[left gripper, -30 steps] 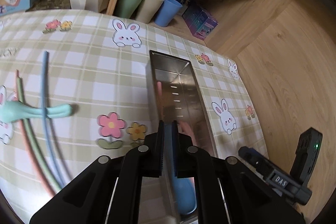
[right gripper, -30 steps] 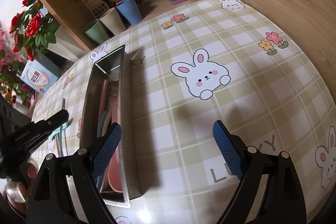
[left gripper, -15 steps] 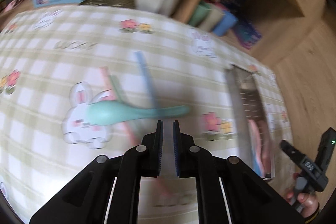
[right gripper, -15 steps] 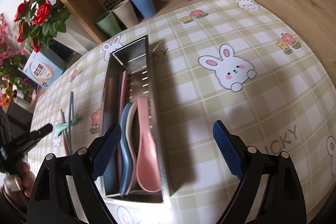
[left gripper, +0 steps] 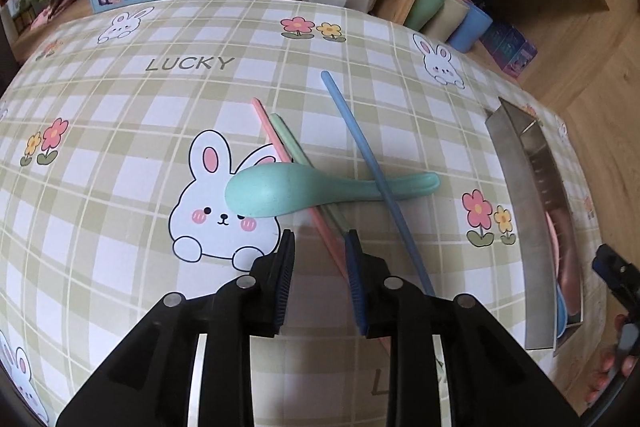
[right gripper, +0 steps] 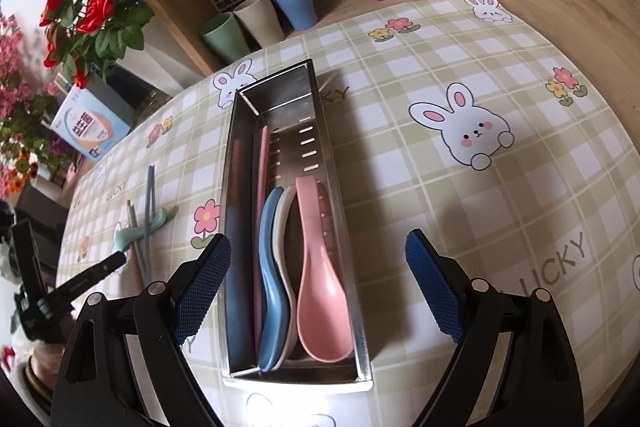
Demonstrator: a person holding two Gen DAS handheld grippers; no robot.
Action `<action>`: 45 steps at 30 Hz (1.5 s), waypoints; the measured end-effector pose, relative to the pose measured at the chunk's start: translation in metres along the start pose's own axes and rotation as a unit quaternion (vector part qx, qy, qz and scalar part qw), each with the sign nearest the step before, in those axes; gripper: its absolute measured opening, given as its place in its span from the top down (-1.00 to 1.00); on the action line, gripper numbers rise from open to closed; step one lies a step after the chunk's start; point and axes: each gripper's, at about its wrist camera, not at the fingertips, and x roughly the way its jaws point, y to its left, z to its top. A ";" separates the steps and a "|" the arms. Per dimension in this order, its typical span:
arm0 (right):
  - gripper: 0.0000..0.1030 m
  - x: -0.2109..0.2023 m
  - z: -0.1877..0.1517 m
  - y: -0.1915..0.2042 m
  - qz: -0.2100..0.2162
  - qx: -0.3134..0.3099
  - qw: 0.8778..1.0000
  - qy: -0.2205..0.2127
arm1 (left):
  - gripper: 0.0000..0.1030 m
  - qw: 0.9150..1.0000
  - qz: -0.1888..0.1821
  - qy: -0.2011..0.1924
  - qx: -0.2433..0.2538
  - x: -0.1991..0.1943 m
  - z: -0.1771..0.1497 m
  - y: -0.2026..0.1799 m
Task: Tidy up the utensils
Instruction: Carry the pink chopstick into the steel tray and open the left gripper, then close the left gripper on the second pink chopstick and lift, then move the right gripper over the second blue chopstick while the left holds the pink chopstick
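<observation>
My left hand-held gripper [left gripper: 319, 247] hangs low over the surface [left gripper: 120, 115] with its jaws narrowly parted and nothing between them, and the loose utensils lie just ahead of its fingertips. The mint spoon [left gripper: 320, 189] rests bowl-down right in front of me, its handle running off to my right. The pink chopstick [left gripper: 296, 183] and green chopstick [left gripper: 308, 167] pass under it and run back toward the jaws, and the blue chopstick [left gripper: 376, 179] crosses over the spoon's handle a little to my right. My right hand-held gripper [right gripper: 318, 279] is spread wide and empty, poised directly above the near end of the metal tray [right gripper: 340, 195]. Inside the tray, straight ahead between those fingers, I see the pink spoon [right gripper: 322, 287], a white spoon [right gripper: 287, 259] and the blue spoon [right gripper: 272, 267] nested together, with some long sticks along the wall toward my left, though I can't make out exactly how many. I judge the job somewhat past halfway: three spoons and some sticks are stowed, while one spoon and three chopsticks are left out on the surface. They overlap, so I expect to lift them one at a time.
</observation>
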 end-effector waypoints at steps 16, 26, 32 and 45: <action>-0.67 0.000 -0.007 -0.001 0.000 0.004 1.000 0.005 | 0.42 0.998 0.042 0.003 0.050 0.014 -0.003 -0.013; -0.67 -0.002 -0.011 -0.004 -0.005 0.008 1.000 0.006 | 0.82 0.999 0.024 0.013 0.039 0.007 -0.011 -0.001; -0.67 0.002 -0.016 0.000 -0.002 0.016 1.000 0.019 | 0.86 0.999 0.011 0.021 0.038 -0.002 -0.022 0.014; -0.66 0.003 -0.022 0.048 0.010 -0.042 0.999 0.017 | 0.89 1.000 -0.004 0.021 -0.004 -0.025 -0.041 0.070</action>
